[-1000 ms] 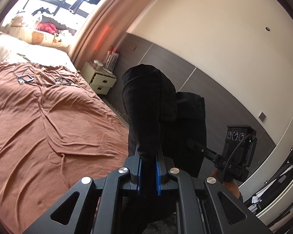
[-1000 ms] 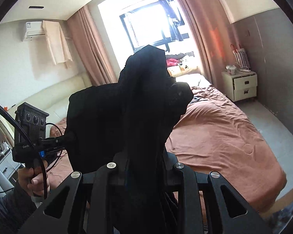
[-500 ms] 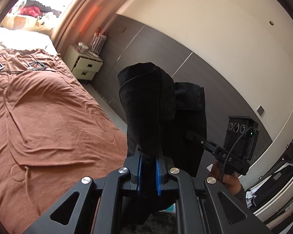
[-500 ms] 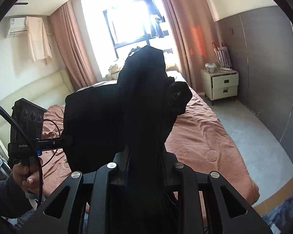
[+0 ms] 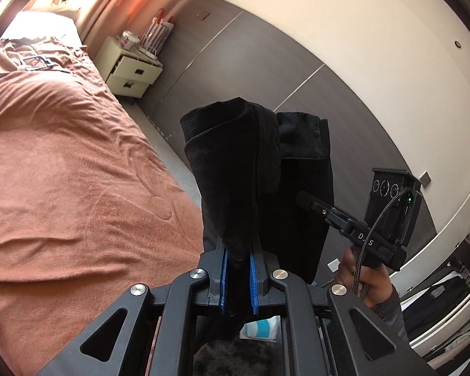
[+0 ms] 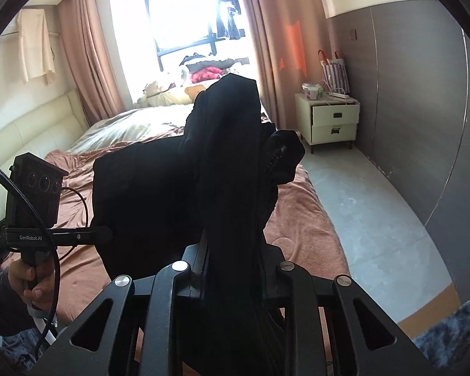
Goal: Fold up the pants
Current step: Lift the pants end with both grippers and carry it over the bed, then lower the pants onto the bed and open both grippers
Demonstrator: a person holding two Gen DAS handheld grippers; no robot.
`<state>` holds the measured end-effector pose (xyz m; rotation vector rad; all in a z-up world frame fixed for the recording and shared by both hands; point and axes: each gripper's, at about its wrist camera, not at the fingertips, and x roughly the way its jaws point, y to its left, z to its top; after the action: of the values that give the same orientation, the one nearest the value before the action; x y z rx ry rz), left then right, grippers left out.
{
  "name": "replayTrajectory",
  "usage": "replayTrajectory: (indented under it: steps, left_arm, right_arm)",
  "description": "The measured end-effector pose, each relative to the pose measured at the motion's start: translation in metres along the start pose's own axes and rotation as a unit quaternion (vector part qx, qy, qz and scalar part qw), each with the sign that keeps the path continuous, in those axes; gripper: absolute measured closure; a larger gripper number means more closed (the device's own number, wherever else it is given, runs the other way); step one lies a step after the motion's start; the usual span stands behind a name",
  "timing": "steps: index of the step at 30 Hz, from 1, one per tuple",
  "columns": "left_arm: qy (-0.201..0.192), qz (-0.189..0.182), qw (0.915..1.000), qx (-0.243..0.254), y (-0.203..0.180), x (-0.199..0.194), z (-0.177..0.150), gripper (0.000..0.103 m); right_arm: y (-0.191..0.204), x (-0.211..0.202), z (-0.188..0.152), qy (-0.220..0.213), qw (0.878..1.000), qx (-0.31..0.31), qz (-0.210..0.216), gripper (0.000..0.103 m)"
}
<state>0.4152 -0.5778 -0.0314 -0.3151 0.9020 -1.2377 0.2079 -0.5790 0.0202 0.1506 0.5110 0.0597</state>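
Black pants (image 6: 222,169) hang clamped beside the "GenRobot.AI"-marked left claw (image 6: 105,235).

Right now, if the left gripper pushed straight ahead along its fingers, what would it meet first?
The black pants already clamped in the left gripper; past them likely the grey wall panel, though depth is unclear.
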Motion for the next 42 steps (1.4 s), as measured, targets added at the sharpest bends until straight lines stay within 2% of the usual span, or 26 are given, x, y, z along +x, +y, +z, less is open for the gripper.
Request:
replayTrajectory:
  steps: [6, 9, 23, 25, 29, 30, 31, 34, 38, 42]
  left_arm:
    - [0.022, 0.0, 0.9994, -0.027, 0.034, 0.047, 0.008, 0.091]
    - [0.024, -0.002, 0.9987, -0.045, 0.051, 0.062, 0.016, 0.091]
    - [0.049, 0.032, 0.9949, -0.083, 0.125, 0.12, 0.035, 0.091]
    - [0.055, 0.038, 0.9939, -0.088, 0.136, 0.131, 0.036, 0.091]
    - [0.1, 0.084, 0.9846, -0.116, 0.16, 0.156, 0.035, 0.089]
    - [0.1, 0.078, 0.984, -0.125, 0.165, 0.156, 0.034, 0.087]
    - [0.099, 0.067, 0.9846, -0.128, 0.167, 0.155, 0.035, 0.087]
    - [0.101, 0.076, 0.9845, -0.121, 0.165, 0.153, 0.034, 0.078]
    - [0.097, 0.079, 0.9853, -0.116, 0.164, 0.154, 0.033, 0.078]
    - [0.087, 0.088, 0.9836, -0.132, 0.176, 0.148, 0.042, 0.077]
  right_arm:
    - [0.01, 0.007, 0.003, 0.034, 0.999, -0.002, -0.03, 0.083]
    - [0.015, 0.014, 0.008, 0.055, 0.998, -0.005, -0.044, 0.084]
    - [0.029, 0.057, 0.049, 0.154, 0.984, -0.036, -0.079, 0.084]
    - [0.029, 0.066, 0.054, 0.166, 0.981, -0.04, -0.092, 0.084]
    - [0.02, 0.086, 0.052, 0.204, 0.963, -0.016, -0.173, 0.068]
    - [0.02, 0.085, 0.05, 0.207, 0.957, -0.012, -0.203, 0.068]
    - [0.02, 0.081, 0.049, 0.204, 0.956, -0.005, -0.21, 0.068]
    - [0.025, 0.051, 0.045, 0.186, 0.959, 0.02, -0.215, 0.068]
    - [0.039, 0.0, 0.032, 0.158, 0.961, 0.043, -0.224, 0.068]
    - [0.049, -0.046, 0.002, 0.15, 0.965, 0.068, -0.206, 0.068]
